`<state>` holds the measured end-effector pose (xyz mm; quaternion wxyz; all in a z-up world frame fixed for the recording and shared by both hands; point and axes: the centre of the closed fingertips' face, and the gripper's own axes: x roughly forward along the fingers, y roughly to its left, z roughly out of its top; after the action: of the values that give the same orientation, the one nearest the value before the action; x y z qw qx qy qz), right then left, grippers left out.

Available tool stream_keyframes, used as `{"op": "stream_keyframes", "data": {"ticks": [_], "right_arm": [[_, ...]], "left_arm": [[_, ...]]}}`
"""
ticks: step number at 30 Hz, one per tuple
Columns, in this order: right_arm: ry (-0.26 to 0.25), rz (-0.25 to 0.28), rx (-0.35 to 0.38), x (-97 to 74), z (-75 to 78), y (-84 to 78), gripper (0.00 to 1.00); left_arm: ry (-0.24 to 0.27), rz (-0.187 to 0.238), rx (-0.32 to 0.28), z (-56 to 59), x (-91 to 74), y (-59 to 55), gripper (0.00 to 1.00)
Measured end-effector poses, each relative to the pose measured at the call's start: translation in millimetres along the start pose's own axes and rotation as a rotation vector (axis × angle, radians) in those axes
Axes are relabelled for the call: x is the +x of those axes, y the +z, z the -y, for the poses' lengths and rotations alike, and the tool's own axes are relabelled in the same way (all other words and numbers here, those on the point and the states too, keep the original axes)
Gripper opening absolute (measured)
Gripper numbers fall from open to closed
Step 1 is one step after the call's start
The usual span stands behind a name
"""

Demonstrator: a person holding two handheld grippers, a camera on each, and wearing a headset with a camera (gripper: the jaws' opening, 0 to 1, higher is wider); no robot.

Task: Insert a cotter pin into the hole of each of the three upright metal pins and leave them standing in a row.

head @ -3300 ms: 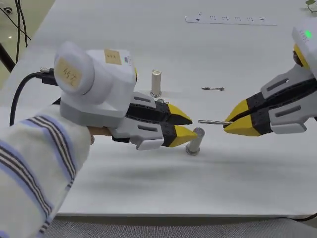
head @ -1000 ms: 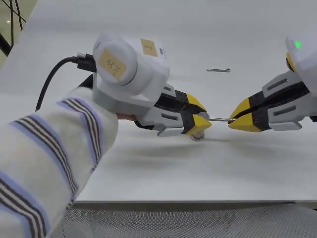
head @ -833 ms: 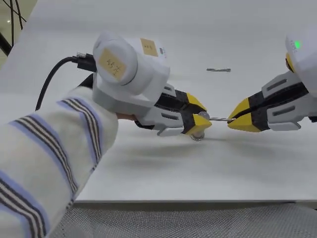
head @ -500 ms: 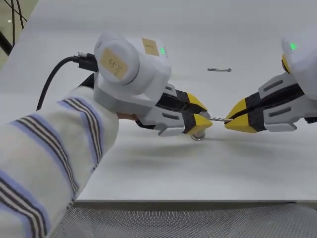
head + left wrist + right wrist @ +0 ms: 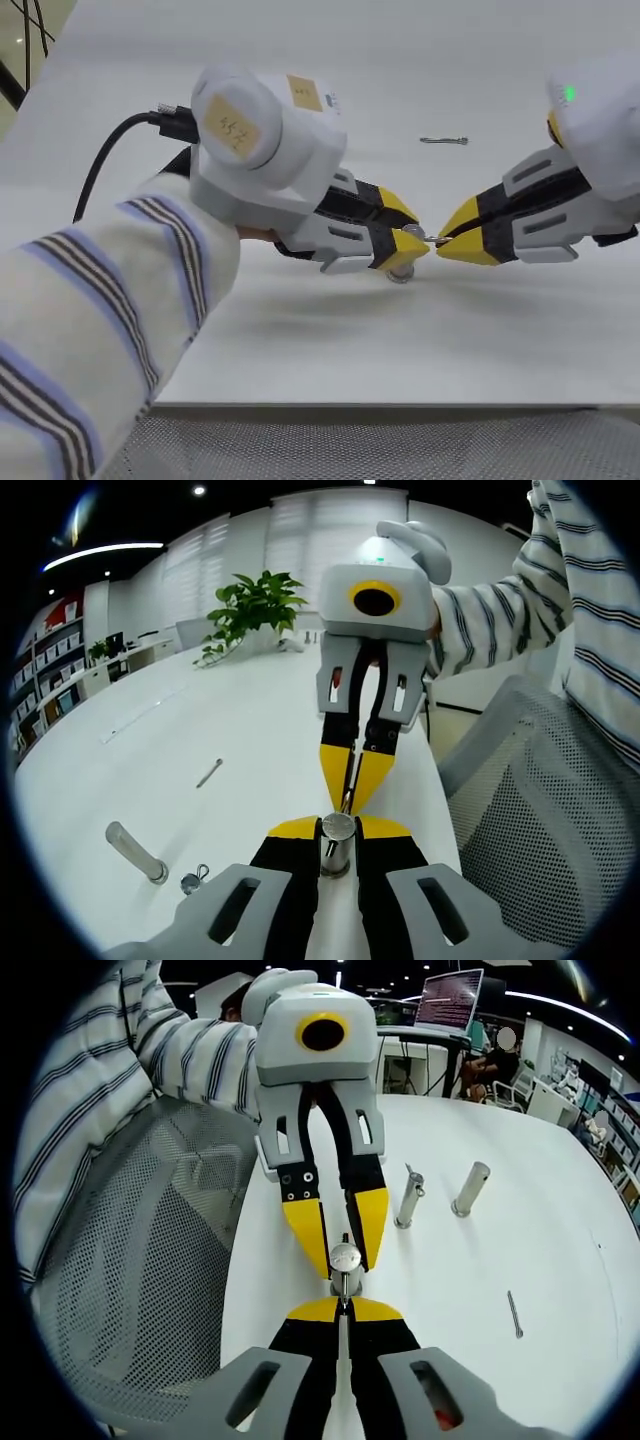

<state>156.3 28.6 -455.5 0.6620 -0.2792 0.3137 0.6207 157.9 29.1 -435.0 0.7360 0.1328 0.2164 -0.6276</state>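
Am pinching pin [image 5: 401,272] in left tool [image 5: 412,238], upright on desk [image 5: 300,340]. Right tool [image 5: 443,242] is pinching cotter [image 5: 344,1290], tip at pin's hole. Judging best method: holding cotter level with hole axis, pushing straight and slowly, bracing pin against tipping.

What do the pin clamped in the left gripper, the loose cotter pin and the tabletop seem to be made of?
The pin looks like metal, perhaps steel: silver-grey with a soft sheen and a bright flat top. The loose cotter pin seems thin grey metal wire; finish too small to judge. The tabletop is smooth matt white, maybe laminate.
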Motion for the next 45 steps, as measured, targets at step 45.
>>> {"op": "stream_keyframes", "data": {"ticks": [45], "right_arm": [[-0.017, -0.010, -0.042, -11.8, 0.8, 0.0, 0.00]], "left_arm": [[0.008, 0.002, 0.001, -2.9, 3.2, 2.3, 0.09]]}}
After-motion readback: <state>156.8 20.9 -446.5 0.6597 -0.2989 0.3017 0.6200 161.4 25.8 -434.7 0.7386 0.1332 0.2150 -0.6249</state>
